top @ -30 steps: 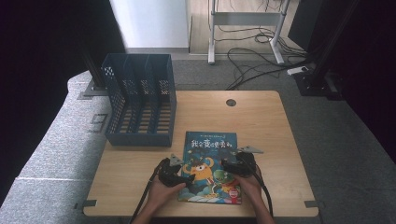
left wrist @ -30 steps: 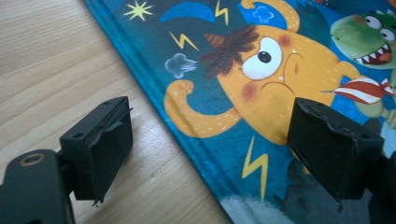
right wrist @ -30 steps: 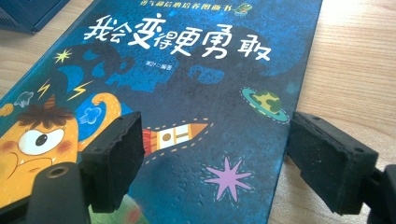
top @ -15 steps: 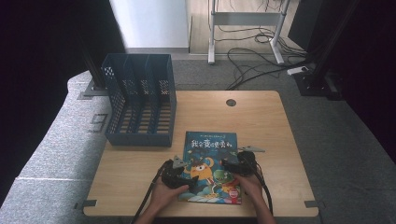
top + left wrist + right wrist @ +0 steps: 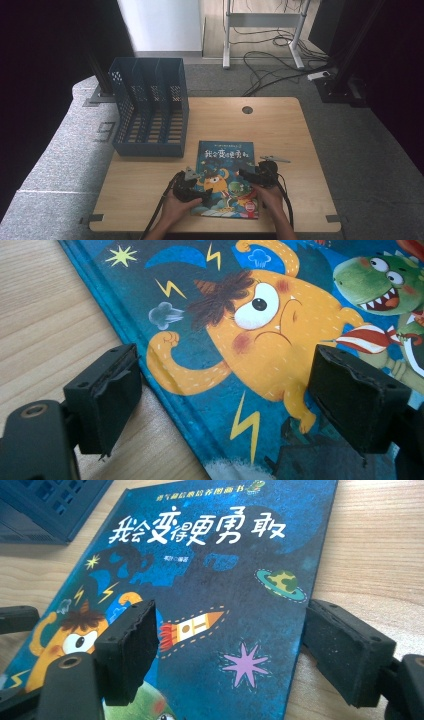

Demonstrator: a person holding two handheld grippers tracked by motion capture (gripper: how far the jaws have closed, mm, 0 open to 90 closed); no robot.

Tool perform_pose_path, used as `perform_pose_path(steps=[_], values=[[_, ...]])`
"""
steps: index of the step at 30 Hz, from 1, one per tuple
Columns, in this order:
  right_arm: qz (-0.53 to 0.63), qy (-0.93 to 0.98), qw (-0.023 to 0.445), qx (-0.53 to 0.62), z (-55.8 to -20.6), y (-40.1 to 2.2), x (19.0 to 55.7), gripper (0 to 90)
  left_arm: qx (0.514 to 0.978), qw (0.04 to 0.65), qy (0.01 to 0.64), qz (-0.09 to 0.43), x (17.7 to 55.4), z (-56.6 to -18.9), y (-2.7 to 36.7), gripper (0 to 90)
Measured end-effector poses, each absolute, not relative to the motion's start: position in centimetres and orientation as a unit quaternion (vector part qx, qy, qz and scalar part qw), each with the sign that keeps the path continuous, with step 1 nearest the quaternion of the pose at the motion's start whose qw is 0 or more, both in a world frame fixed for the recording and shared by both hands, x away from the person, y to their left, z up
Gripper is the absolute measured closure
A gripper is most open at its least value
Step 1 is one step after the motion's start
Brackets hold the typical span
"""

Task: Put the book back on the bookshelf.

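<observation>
Left to right on the bench (image 5: 280, 125):

- File rack (image 5: 150, 107), blue perforated plastic, far-left of the bench, upright. One rack, three slots by my count, all look vacant.
- Left gripper (image 5: 189, 186): jaws wide, nothing pinched. In the left gripper view one jaw sits on bare wood just off the book's left edge, the other hangs over the cover, so the jaws bracket that edge.
- Book (image 5: 226, 176): one, lying flat, cover up, near the front edge of the bench, between the two hands and close to the rack's front right corner without touching it.
- Right gripper (image 5: 260, 176): jaws also wide, no grip. In the right gripper view one jaw is over the cover, the other off the book's right edge on the wood.

Handling, my read: thin picture book, hardcover or stiff card, light. Glossy cover, so pads will likely slide if pressed flat on it. Lying flush on the wood, no gap shows under the edges to get a jaw beneath. Best bet is a pinch on a side edge once it's tipped or slid past the bench edge; spine side is the stiffer hold. Held by one corner, the open side may fan or sag.

Count: one book, one rack, two grippers.
</observation>
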State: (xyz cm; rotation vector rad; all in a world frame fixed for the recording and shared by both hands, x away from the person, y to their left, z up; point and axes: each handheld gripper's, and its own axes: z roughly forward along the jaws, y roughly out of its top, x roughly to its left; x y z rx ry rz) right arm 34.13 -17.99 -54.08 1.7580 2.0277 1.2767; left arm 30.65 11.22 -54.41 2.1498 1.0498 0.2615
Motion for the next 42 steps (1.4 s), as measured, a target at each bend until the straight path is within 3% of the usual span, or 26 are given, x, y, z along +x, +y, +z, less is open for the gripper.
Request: perform_pose_path(steps=[25,42], values=[[0.471,0.652,0.056,0.591,-53.7,-19.4,34.1,30.5,0.828,0.368,0.413,0.091,30.8,-54.4,11.5,13.2],[0.441,0.672,0.066,0.592,-54.4,-18.8,34.4,29.3,0.832,0.362,0.407,0.101,30.7,-54.5,11.4,13.6]])
